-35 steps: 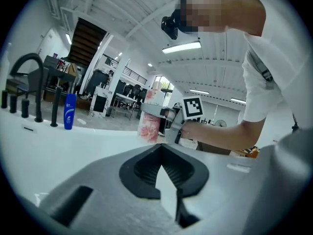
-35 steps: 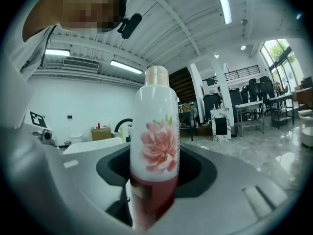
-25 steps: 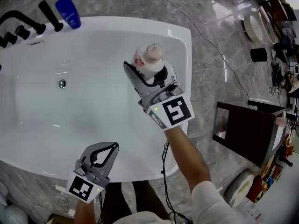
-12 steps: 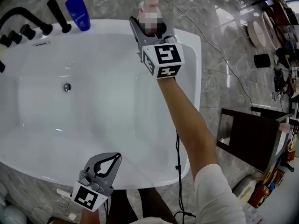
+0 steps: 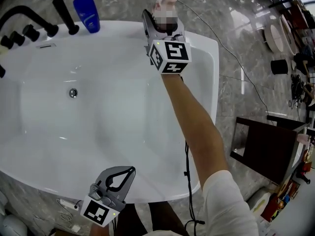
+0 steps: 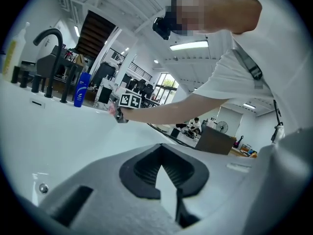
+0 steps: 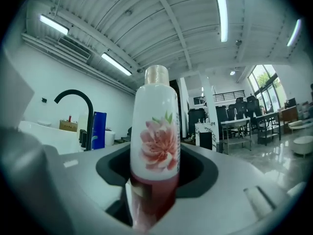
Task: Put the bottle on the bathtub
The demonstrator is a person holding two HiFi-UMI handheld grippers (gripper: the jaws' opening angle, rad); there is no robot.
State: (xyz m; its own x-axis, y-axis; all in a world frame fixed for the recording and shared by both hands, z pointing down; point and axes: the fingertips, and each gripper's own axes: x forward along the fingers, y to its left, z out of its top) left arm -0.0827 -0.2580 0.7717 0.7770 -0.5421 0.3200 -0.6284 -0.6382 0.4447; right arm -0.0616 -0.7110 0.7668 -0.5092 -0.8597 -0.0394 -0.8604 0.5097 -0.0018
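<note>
Nearest you, at 6 o'clock in the head view, your left gripper point(image 5: 129, 171) hangs over the near edge of the bathtub point(image 5: 206, 48). Its jaws are together with nothing between them, so it has no part in the job at this point.

Across the basin, past the drain point(image 5: 73, 93) at 10 o'clock, your right arm is stretched out to the far edge at 12 o'clock. There your right gripper point(image 5: 160, 18) is clamped on the lower part of the bottle point(image 5: 167, 1), a white one with a pink flower, which stands upright between the jaws.

By my reading the carry is nearly done and the bottle sits at the far rim. Whether its base touches the ledge, I cannot tell. What is left is to seat it and let go, well clear of the blue bottle point(image 5: 87, 14) and black faucet point(image 5: 29, 18) at 11 o'clock.
</note>
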